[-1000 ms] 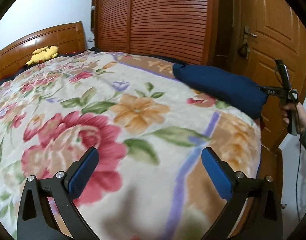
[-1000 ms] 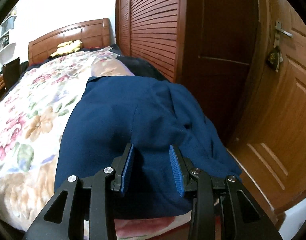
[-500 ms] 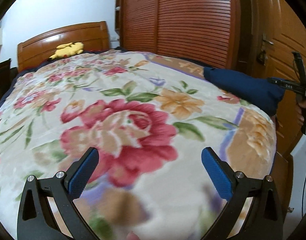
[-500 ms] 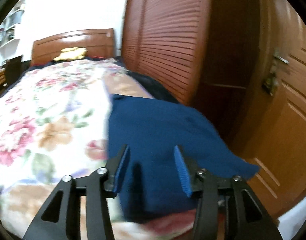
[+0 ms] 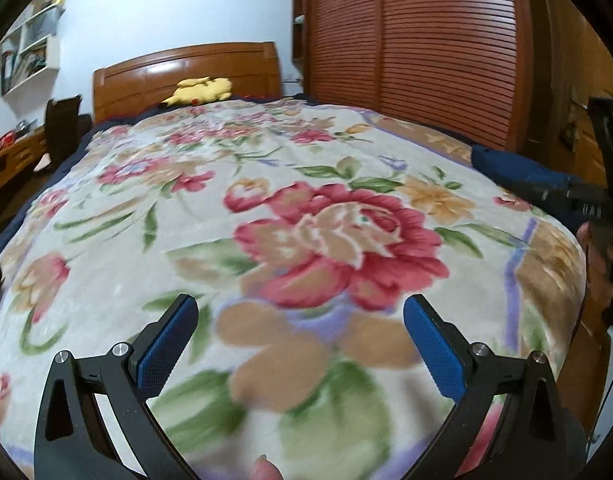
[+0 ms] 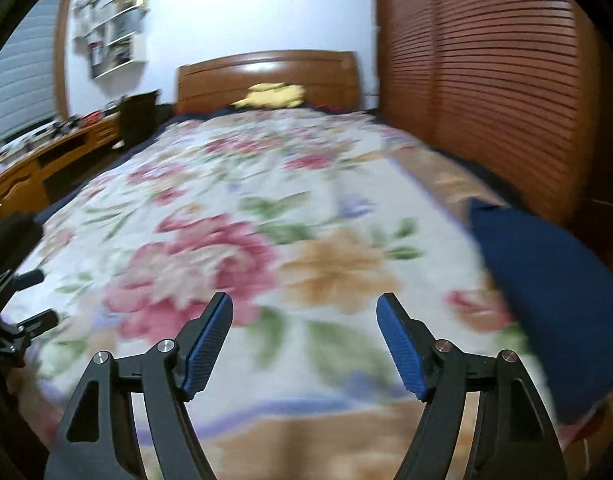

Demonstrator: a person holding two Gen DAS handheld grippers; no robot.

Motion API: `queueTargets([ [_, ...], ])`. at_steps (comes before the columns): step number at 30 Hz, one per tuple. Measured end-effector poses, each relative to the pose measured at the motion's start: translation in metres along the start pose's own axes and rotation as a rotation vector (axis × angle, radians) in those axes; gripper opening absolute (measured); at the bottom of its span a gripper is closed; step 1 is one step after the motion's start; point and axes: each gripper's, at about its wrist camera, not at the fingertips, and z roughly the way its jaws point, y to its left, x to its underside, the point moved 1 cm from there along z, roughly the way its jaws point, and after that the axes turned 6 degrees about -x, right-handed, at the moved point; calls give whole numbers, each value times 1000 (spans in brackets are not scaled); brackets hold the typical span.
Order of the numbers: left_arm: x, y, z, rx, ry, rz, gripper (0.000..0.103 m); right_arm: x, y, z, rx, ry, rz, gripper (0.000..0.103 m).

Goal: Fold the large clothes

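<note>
We see the garment [image 6: 554, 304], dark blue, lying folded at the bed's foot corner on the wardrobe side, on top of the floral blanket [image 6: 306, 208]. In the right wrist view it fills the right edge, big and blurred, clear of the right gripper [image 6: 304, 344], whose jaws stand wide apart w/ only blanket between them; they've just been opening. In the left wrist view the same garment [image 5: 518, 176] shows small at far right, partly hidden behind the right gripper [image 5: 586, 200], which is held by a hand [image 5: 598, 248] at the frame edge; from that angle we can't read its jaws.

The left gripper [image 5: 300, 348] has its jaws spread wide too, nothing between them but blanket below. The right view catches only a bit of it [image 6: 14, 312] at the left edge, too dark to read.

Further out: both views show the headboard [image 5: 186, 72] w/ a yellow plush [image 5: 200, 90] in front of it, and the slatted wardrobe [image 5: 418, 52] along the right. A wall shelf [image 6: 114, 28] shows in both views, fuller in the right one; only the right view shows the whole desk [image 6: 46, 160] left of the bed. A fingertip [image 5: 264, 470] peeks in at the bottom of the left view only.
</note>
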Motion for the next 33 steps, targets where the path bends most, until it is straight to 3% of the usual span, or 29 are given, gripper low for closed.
queueTargets([
  [5, 9, 23, -11, -61, -5, -27, 103, 1, 49, 31, -118, 16, -14, 76],
  [12, 11, 52, -26, -105, -40, -100, 103, -6, 82, 50, -189, -4, -54, 76],
  [17, 10, 71, -39, -135, -100, -147, 103, -17, 96, 54, -182, -82, -74, 76],
  [21, 12, 80, -44, -156, -132, -157, 103, -7, 101, 58, -145, -154, -93, 76],
  [26, 15, 82, -45, -199, -149, -131, 103, 19, 111, 74, -142, -180, -88, 76],
  [33, 19, 81, -46, -217, -153, -131, 103, 29, 125, 58, -125, -212, -108, 76],
])
